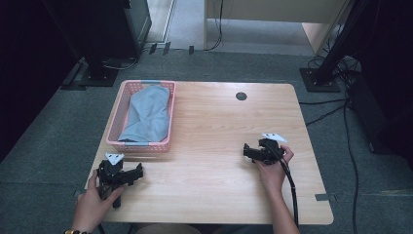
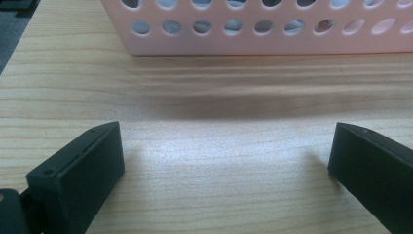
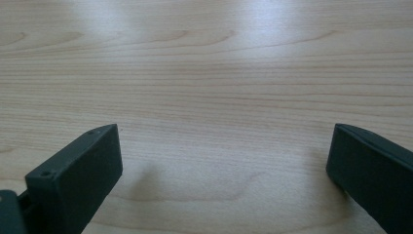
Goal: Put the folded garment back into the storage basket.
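Grey carpet surrounds a pale wooden table (image 1: 214, 146) where a pink perforated plastic basket (image 1: 115, 127) holds a folded grey-blue cloth (image 1: 147, 113) at the far left. Just before the basket, the left gripper (image 1: 127, 174) rests with jaws spread wide and empty; the right gripper (image 1: 249, 151), well apart over bare wood, is equally wide and empty. A low reach could likely catch the light basket's wall and push it instead of gripping cloth. No writing or brand is readable.

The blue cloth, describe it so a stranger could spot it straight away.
Start at the wooden table and go to its far left corner, where a pink perforated basket stands. The blue cloth lies bunched inside it, the only soft, pale blue thing on the table.
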Action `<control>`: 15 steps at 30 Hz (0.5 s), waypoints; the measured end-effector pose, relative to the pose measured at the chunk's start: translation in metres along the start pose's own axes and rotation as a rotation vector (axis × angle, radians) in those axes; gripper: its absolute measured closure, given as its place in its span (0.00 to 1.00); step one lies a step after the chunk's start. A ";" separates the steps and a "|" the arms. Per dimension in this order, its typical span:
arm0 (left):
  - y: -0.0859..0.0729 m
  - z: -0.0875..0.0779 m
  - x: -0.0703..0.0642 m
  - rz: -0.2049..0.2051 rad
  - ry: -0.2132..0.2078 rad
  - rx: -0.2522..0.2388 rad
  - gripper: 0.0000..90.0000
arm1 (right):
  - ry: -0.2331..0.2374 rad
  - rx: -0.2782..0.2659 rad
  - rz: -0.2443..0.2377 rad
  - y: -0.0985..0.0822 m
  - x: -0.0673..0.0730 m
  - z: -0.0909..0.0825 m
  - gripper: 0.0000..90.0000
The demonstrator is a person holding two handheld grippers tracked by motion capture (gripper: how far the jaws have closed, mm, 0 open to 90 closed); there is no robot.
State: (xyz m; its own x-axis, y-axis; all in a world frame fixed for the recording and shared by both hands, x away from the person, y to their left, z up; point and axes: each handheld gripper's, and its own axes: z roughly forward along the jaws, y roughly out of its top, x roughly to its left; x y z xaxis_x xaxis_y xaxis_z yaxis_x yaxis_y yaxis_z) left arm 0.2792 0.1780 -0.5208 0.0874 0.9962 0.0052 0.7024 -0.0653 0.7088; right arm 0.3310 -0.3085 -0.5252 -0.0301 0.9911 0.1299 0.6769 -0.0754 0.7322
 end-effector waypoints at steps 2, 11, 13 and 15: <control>0.000 0.000 0.000 0.000 0.000 0.000 0.00 | -0.006 -0.002 0.005 -0.001 -0.003 -0.001 0.00; 0.000 0.000 0.000 -0.001 0.000 0.000 0.00 | -0.021 -0.005 0.025 -0.003 -0.014 -0.006 0.00; 0.000 0.000 0.000 0.000 0.000 0.000 0.00 | -0.025 -0.006 0.025 -0.003 -0.016 -0.007 0.00; 0.000 0.000 0.000 -0.001 0.000 0.000 0.00 | -0.027 -0.007 0.032 -0.004 -0.018 -0.007 0.00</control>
State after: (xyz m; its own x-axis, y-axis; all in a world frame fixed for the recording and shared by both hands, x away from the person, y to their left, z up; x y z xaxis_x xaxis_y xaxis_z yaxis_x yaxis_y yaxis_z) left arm 0.2792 0.1779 -0.5208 0.0869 0.9962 0.0049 0.7025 -0.0647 0.7087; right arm 0.3235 -0.3268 -0.5253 0.0113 0.9907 0.1357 0.6723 -0.1080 0.7323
